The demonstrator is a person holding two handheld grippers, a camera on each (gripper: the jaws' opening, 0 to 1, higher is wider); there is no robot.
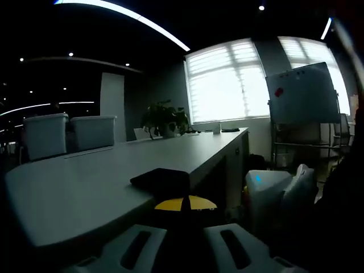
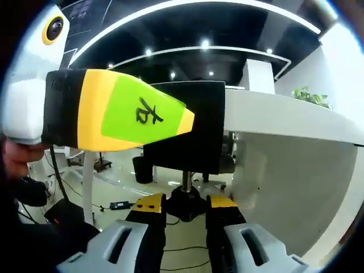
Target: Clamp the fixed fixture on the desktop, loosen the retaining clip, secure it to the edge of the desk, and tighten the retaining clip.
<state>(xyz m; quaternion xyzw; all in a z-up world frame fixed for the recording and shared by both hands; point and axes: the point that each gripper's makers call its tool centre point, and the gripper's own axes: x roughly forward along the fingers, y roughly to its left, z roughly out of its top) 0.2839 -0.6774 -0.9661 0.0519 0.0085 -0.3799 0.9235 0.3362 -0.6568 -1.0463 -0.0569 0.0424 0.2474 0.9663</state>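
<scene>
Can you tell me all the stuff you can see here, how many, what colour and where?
desk: 1, white, running toward the windows
black clamp fixture: 1, on the near desk edge, its screw knob below
storage bins: 2, pale, far end of desk
potted plant: 1, green, on desk by windows
whiteboard: 1, on a stand, beside desk
windows: 2, bright, blinds down
left gripper: yellow, green and black, at the fixture
right gripper: yellow-tipped jaws around the knob
hand: 1, holding left gripper

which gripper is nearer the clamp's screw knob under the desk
Right. The right gripper closes around the screw knob; the left gripper holds the clamp at the desktop.
</scene>
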